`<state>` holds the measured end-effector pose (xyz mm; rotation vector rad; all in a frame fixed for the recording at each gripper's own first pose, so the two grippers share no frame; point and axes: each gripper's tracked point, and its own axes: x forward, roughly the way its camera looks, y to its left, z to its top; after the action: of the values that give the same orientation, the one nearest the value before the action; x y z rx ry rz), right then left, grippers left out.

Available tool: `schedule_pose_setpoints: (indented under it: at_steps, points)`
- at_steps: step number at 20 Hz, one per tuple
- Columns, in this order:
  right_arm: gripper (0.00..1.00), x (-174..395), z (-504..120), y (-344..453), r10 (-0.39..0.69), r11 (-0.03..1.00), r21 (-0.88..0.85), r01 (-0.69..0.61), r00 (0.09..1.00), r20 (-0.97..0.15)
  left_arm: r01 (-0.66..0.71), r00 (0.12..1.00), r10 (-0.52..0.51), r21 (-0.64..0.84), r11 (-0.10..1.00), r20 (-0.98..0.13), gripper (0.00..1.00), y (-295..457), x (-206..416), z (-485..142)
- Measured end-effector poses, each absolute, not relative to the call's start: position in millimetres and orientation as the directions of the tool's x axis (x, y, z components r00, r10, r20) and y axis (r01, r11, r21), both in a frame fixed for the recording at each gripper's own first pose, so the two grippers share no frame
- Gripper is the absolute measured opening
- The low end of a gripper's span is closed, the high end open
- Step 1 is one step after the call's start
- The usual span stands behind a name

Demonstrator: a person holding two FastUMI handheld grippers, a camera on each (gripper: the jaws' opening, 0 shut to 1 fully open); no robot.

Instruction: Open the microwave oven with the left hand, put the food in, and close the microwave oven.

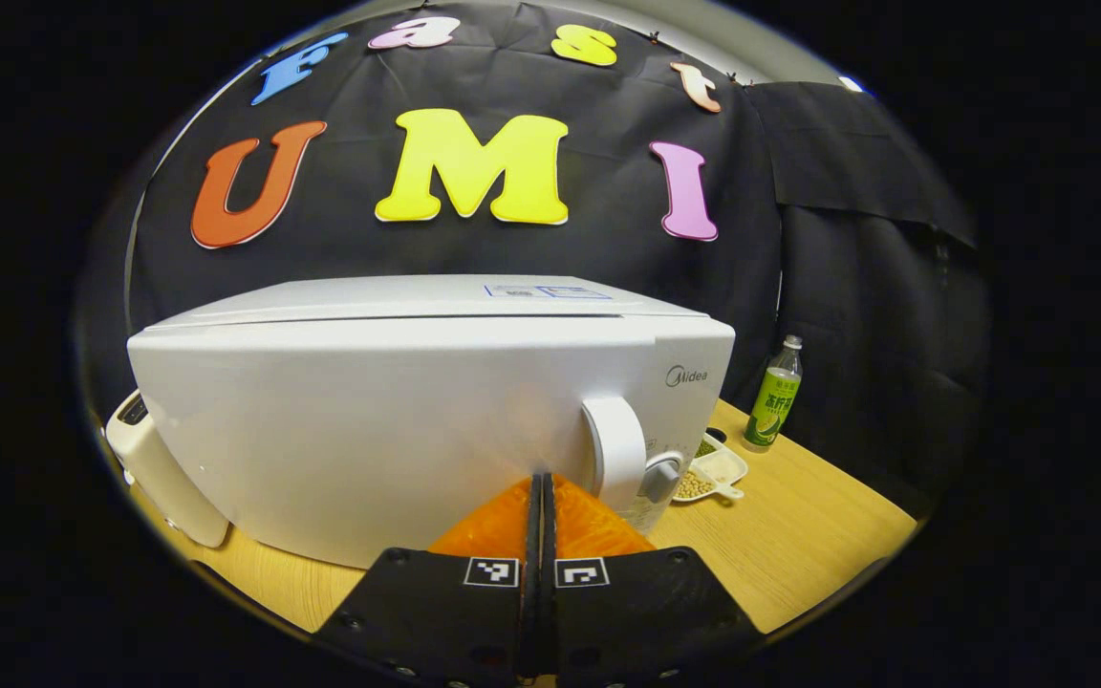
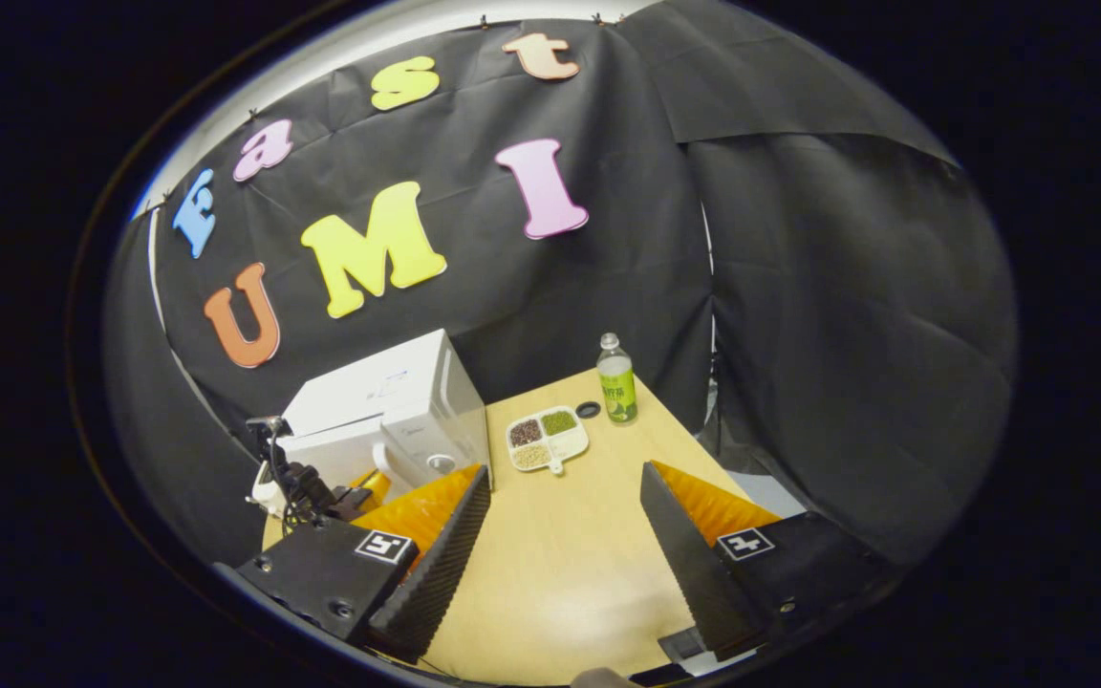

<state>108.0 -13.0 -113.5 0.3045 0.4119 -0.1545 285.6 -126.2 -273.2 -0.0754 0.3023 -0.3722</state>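
The left hand-held gripper [image 1: 542, 483] has its fingers pressed together, while the right hand-held gripper [image 2: 565, 478] is spread wide.

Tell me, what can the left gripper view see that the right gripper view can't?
Left gripper view: the left tool from behind, fingers together, right up against the microwave beside its handle.

Right gripper view: the right tool wide open above the table, and a small dark round thing next to the bottle.

Both: the microwave, the food tray, the bottle and the wooden table.
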Motion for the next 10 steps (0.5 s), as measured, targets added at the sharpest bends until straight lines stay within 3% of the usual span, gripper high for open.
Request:
schedule_pose_setpoints:
  at_steps: [1,2,7,8,9,10]
  points:
    - [1.00,110,-114,-14,-0.085,0.943,0.259,0.209,0.905,-0.418,0.346,0.888,-0.367,-0.122,0.930,-0.276,0.00,-126,285,-274]
    - [0.92,112,-114,-14,-0.083,0.942,0.262,0.208,0.905,-0.418,0.343,0.890,-0.363,-0.119,0.932,-0.277,0.00,-125,286,-273]
    - [0.91,117,-110,-8,-0.068,0.957,0.230,0.177,0.907,-0.416,0.294,0.907,-0.314,-0.112,0.949,-0.280,0.00,-125,296,-275]
    - [1.00,117,-106,-7,-0.067,0.961,0.220,0.169,0.911,-0.407,0.283,0.906,-0.303,-0.107,0.953,-0.296,0.00,-123,293,-278]
    - [1.00,118,-102,-7,-0.069,0.964,0.208,0.163,0.915,-0.397,0.270,0.906,-0.291,-0.110,0.957,-0.306,0.00,-119,288,-280]
    - [0.91,118,-98,-6,-0.068,0.967,0.203,0.156,0.920,-0.386,0.262,0.909,-0.286,-0.118,0.958,-0.303,0.00,-114,285,-280]
